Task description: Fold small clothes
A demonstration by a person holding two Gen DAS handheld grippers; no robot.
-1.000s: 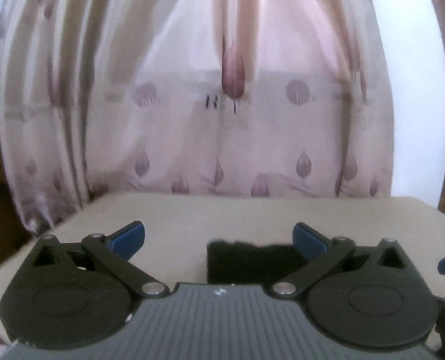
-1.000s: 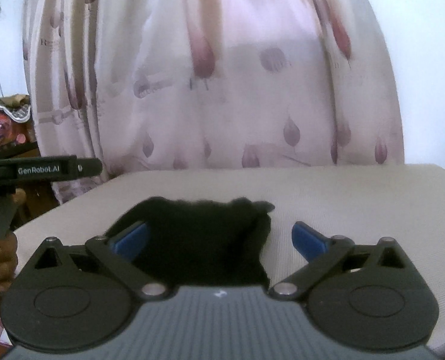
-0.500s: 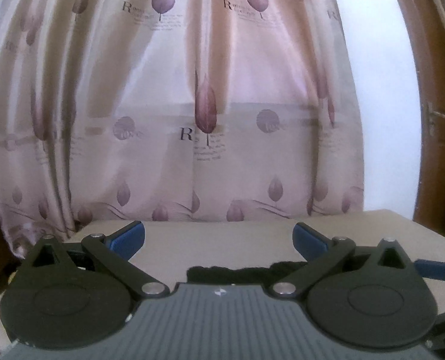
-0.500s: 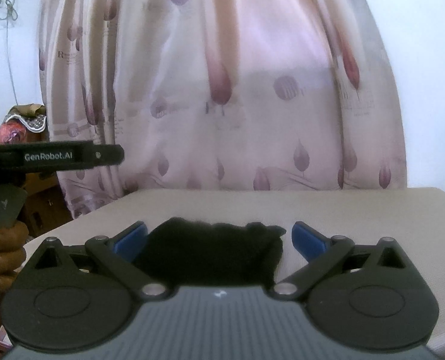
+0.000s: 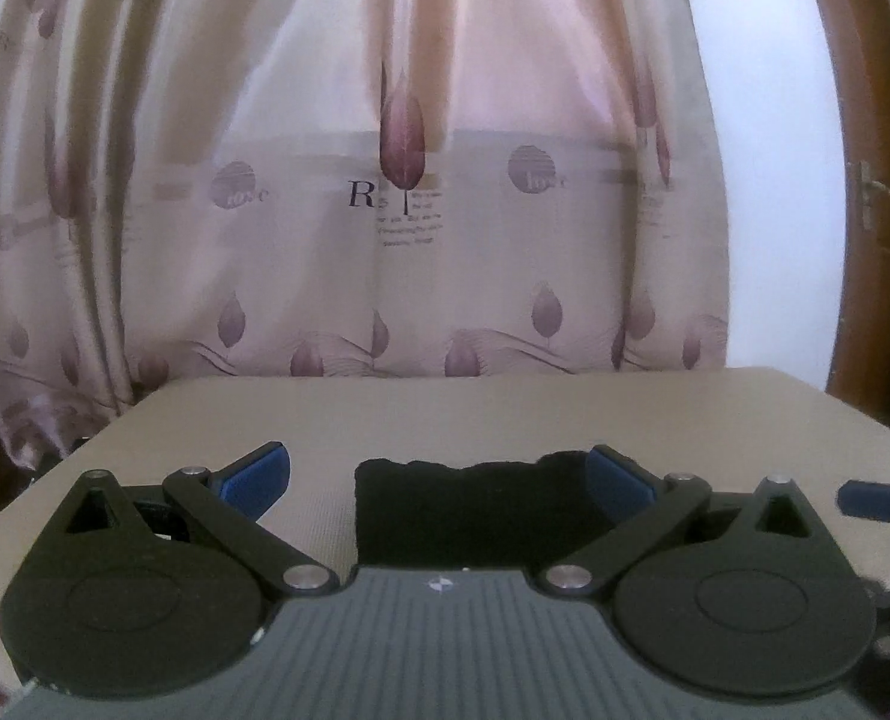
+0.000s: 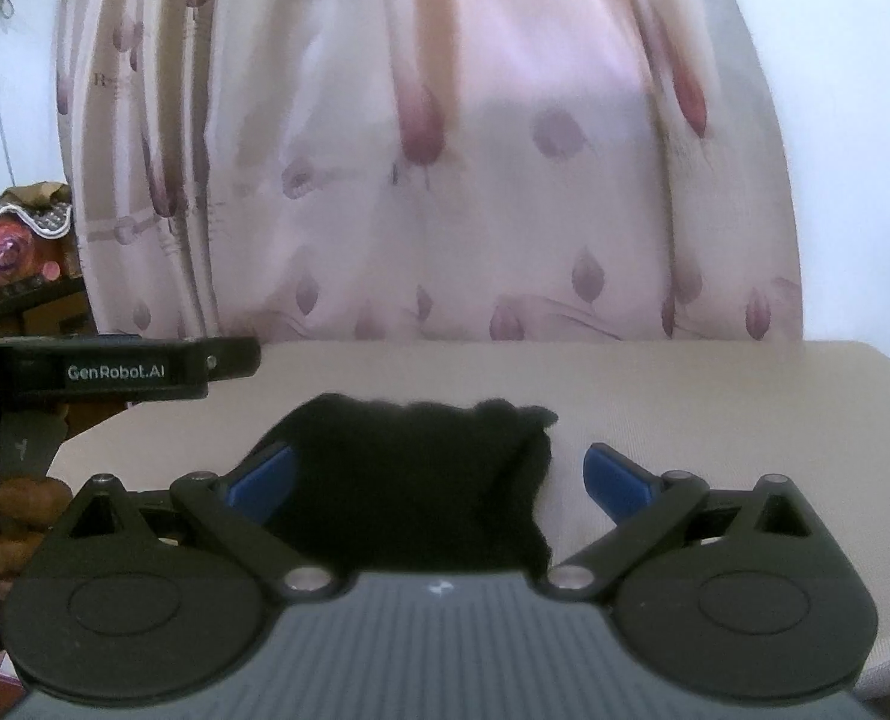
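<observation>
One black garment lies on the beige tabletop; two grippers hover over it. The left gripper has its blue fingers spread wide, nothing between them gripped; the garment sits just ahead, reaching its right finger. The right gripper is equally wide and empty, the garment ahead, overlapping its left finger. A hand grips the left gripper's handle. A patterned curtain hangs beyond.

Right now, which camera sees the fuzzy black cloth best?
The right wrist view: the fuzzy black cloth fills the space between the right gripper fingers, showing its ragged top edge and right side. The left wrist view shows a smaller, flatter patch, partly hidden.
</observation>
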